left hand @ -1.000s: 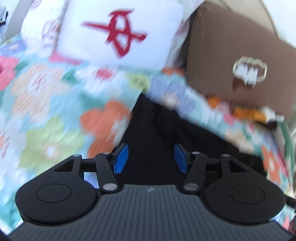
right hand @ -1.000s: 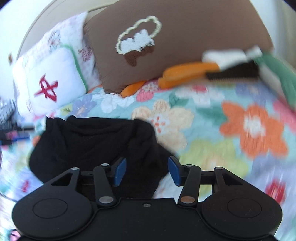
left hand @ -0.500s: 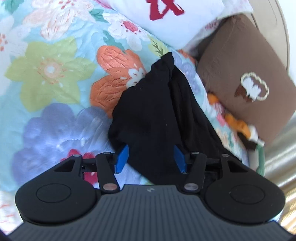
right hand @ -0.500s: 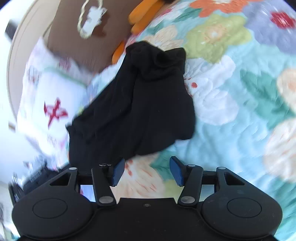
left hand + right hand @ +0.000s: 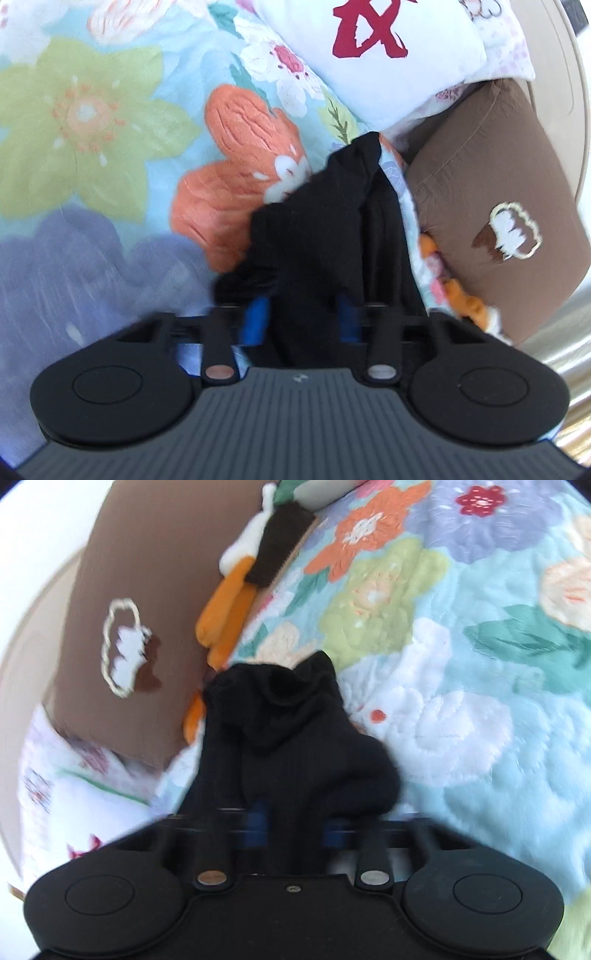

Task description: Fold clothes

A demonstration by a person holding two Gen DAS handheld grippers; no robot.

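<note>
The left gripper (image 5: 301, 317) is closing its jaws with black garment (image 5: 325, 229) fabric bunched between the blue pads. The right gripper (image 5: 293, 821) is closing likewise on the garment's other end. From each gripper the cloth runs toward twelve o'clock over the floral quilt (image 5: 92, 129); a brown pillow (image 5: 498, 206) lies at two o'clock of the left gripper.

A floral quilt (image 5: 110, 147) spreads beneath a white pillow (image 5: 388, 55), a brown cushion (image 5: 498, 177) and an orange plush toy (image 5: 225, 616).
</note>
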